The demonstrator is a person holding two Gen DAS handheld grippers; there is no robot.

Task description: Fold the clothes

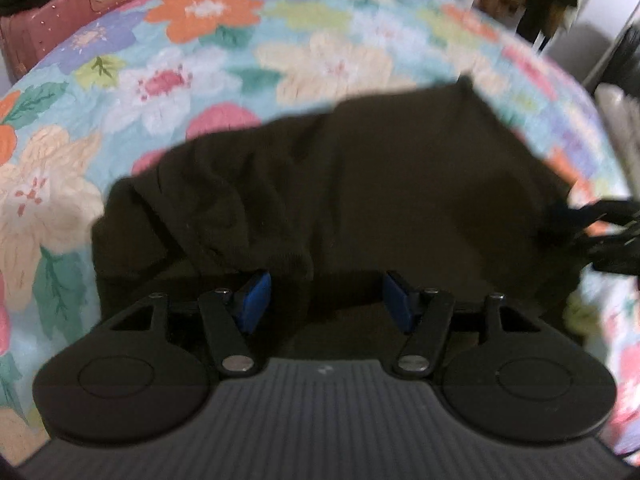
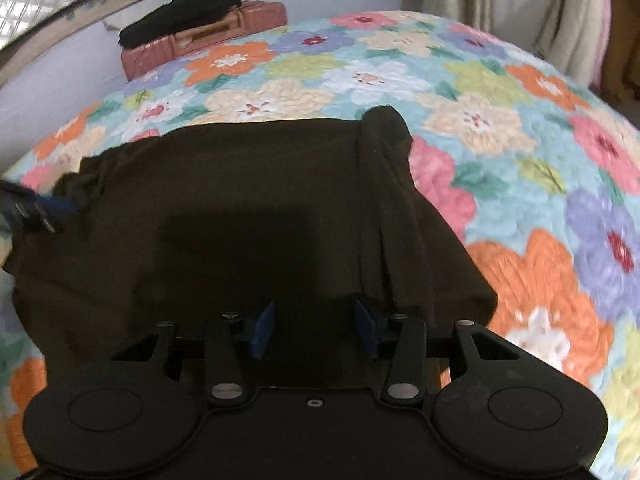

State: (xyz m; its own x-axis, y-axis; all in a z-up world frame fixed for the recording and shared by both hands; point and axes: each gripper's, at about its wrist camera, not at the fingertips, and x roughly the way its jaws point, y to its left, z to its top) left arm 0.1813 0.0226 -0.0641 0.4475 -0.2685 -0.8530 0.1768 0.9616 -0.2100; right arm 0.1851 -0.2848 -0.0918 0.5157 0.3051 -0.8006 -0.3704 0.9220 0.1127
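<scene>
Nearest the left wrist camera, the left tongs (image 1: 326, 296) stand partly open over the near edge of a dark folded garment (image 1: 360, 184), their blue pads (image 1: 256, 294) apart with nothing gripped between them. Likewise the right tongs (image 2: 314, 328) stand partly open above the same dark folded garment (image 2: 248, 208), pads clear of the cloth. That garment lies on a bed covered by a floral quilt (image 2: 500, 128), folded into a rough rectangle, with a bunched ridge of fabric along its right side in the right wrist view and wrinkles at its left side in the left wrist view. Toward the far corner of the bed rests a pink case (image 2: 208, 40) with another dark piece of clothing (image 2: 180, 12) lying on top. No readable writing or label shows on anything.
</scene>
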